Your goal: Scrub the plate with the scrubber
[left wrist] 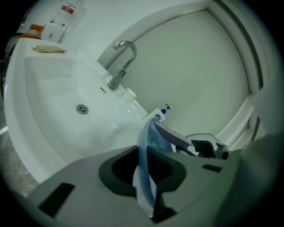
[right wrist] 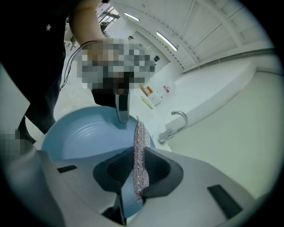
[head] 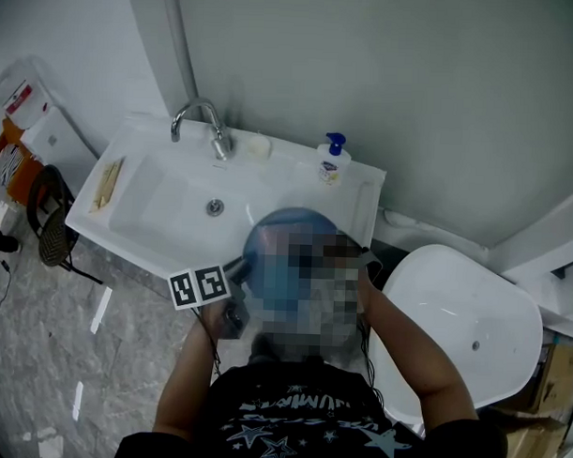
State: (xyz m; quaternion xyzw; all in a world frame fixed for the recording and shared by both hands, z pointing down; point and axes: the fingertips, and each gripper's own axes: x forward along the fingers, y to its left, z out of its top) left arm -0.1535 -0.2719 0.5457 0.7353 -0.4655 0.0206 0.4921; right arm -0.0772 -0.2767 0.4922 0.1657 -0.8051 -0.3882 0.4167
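Observation:
My left gripper (left wrist: 144,172) is shut on the rim of a light blue plate (left wrist: 146,146), which stands on edge between its jaws. In the head view the plate (head: 278,249) is held over the front right edge of the white sink (head: 155,223). My right gripper (right wrist: 140,172) is shut on a flat silvery mesh scrubber (right wrist: 140,153), which it holds upright just beside the plate's face (right wrist: 86,135). From the left gripper view the scrubber (left wrist: 173,134) shows close behind the plate's rim. A mosaic patch hides the right gripper in the head view.
A chrome faucet (head: 204,119) rises at the back of the sink, with a bar of soap (head: 259,145) and a pump soap bottle (head: 333,160) to its right. Wooden sticks (head: 107,185) lie on the sink's left ledge. A white toilet (head: 471,324) stands at the right.

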